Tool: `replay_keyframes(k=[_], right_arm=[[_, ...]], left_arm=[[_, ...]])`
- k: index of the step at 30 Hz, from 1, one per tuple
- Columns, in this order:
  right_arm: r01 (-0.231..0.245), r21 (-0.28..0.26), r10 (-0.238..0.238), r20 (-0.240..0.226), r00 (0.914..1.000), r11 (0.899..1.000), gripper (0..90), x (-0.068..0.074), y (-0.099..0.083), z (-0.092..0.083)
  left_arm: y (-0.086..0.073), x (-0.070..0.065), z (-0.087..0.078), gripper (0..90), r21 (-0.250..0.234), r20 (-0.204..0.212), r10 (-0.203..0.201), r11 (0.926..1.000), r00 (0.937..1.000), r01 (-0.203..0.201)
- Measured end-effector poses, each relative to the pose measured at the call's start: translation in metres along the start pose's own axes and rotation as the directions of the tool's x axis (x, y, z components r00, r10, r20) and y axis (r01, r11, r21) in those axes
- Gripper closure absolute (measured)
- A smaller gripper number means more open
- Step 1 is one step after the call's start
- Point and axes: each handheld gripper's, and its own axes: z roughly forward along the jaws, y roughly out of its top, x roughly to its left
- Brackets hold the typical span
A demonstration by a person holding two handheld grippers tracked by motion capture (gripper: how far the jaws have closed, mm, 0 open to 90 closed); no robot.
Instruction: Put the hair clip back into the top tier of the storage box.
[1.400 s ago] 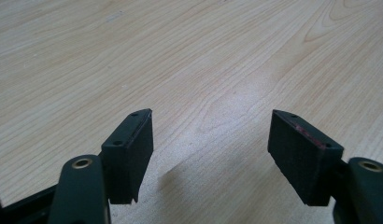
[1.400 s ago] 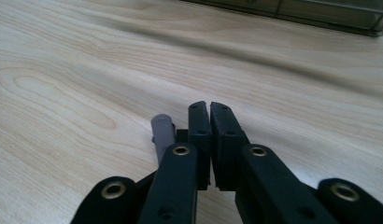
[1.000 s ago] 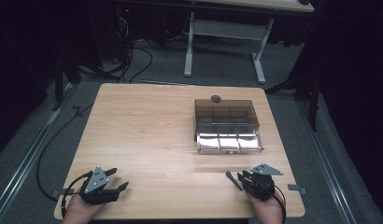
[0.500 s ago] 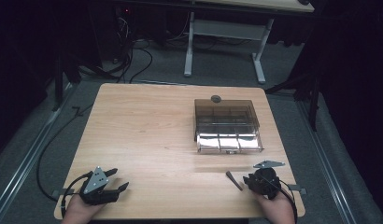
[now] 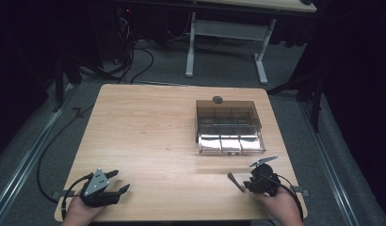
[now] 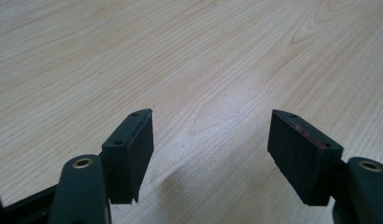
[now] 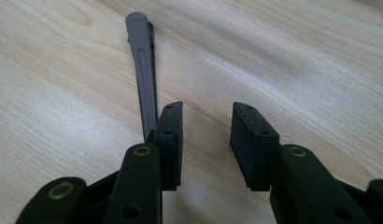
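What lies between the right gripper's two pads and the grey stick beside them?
Nothing. In the right gripper view, the grey stick lies outside the right gripper, beside one pad, with bare table between the open pads.

Grey tool (image 7: pixel 142 60), black fingers (image 7: pixel 170 140), pale wood-grain table (image 5: pixel 148 136), smoky translucent box (image 5: pixel 227 123)

slim grey stick (image 7: pixel 143 60), flat on table (image 5: pixel 148 132)

Lab: dark curtains (image 5: pixel 21 37), floor cables (image 5: pixel 134 56)
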Motion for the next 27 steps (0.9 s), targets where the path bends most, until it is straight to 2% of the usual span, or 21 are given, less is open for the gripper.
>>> replay_keyframes(k=[8, 12, 21, 27], right_arm=[[0.041, 0.086, -0.040, -0.014, 0.9991, 0.995, 62.5, 0.002, 0.010, 0.001], [0.066, 0.108, -0.063, -0.026, 0.9977, 0.992, 62.5, 0.004, 0.015, 0.000], [0.113, 0.190, -0.109, -0.034, 0.9935, 0.975, 61.5, 0.008, 0.026, 0.001], [0.136, 0.220, -0.131, -0.038, 0.9906, 0.966, 60.7, 0.012, 0.035, 0.002]], left_arm=[[0.000, 0.000, 0.000, 31.8, 0.002, 0.003, 0.003, 1.0000, 1.0000, -0.003], [0.000, 0.000, 0.000, 31.8, 0.004, 0.006, 0.002, 1.0000, 1.0000, -0.002], [0.000, 0.000, 0.000, 31.9, 0.003, 0.007, 0.005, 1.0000, 1.0000, -0.005], [0.000, 0.000, 0.000, 31.9, 0.002, 0.008, 0.006, 1.0000, 1.0000, -0.006]])
